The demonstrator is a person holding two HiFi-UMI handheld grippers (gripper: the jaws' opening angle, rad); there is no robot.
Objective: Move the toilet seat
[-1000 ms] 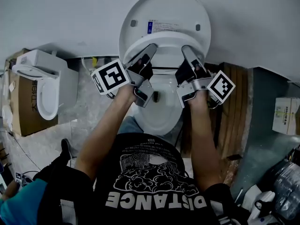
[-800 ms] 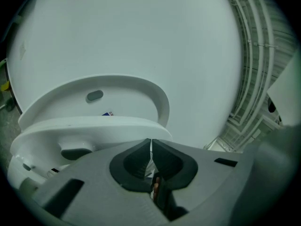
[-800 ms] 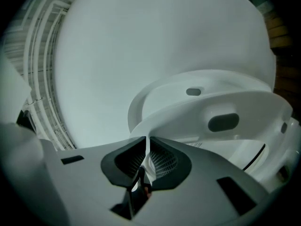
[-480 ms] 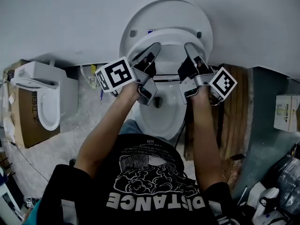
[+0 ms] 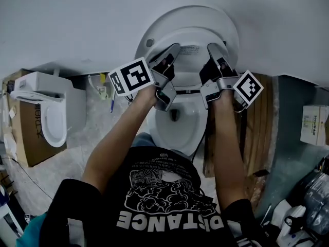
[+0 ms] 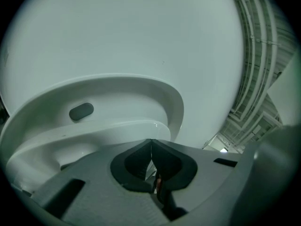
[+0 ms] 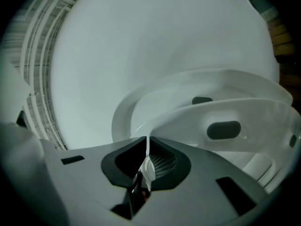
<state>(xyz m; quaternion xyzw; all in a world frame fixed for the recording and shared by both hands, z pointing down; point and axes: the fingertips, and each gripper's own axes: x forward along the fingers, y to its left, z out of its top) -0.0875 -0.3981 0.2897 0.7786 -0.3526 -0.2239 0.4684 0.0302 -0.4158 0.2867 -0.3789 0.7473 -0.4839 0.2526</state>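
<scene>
The white toilet's seat (image 5: 189, 36) is tipped up close to the raised lid (image 5: 229, 24) against the wall, with the bowl (image 5: 177, 127) uncovered below. My left gripper (image 5: 172, 47) is shut, its tips against the seat's left side. The right gripper (image 5: 213, 46) is shut too, against the seat's right side. In the left gripper view the shut jaws (image 6: 151, 141) point at the seat's underside (image 6: 117, 91), which carries a dark bumper (image 6: 81, 111). The right gripper view shows the jaws (image 7: 147, 138) nearly touching under the seat (image 7: 244, 109) and its bumper (image 7: 224, 129). Nothing is clamped between either pair.
A second white toilet (image 5: 49, 109) stands at the left beside a cardboard box (image 5: 23, 138). Wooden boards (image 5: 257, 133) lie right of the bowl, with a small box (image 5: 314, 125) and plastic-wrapped items (image 5: 308, 205) farther right. The wall (image 5: 77, 19) is right behind the lid.
The seat has swung up and back toward the lid. Both grippers have moved up and away with it, side by side.
</scene>
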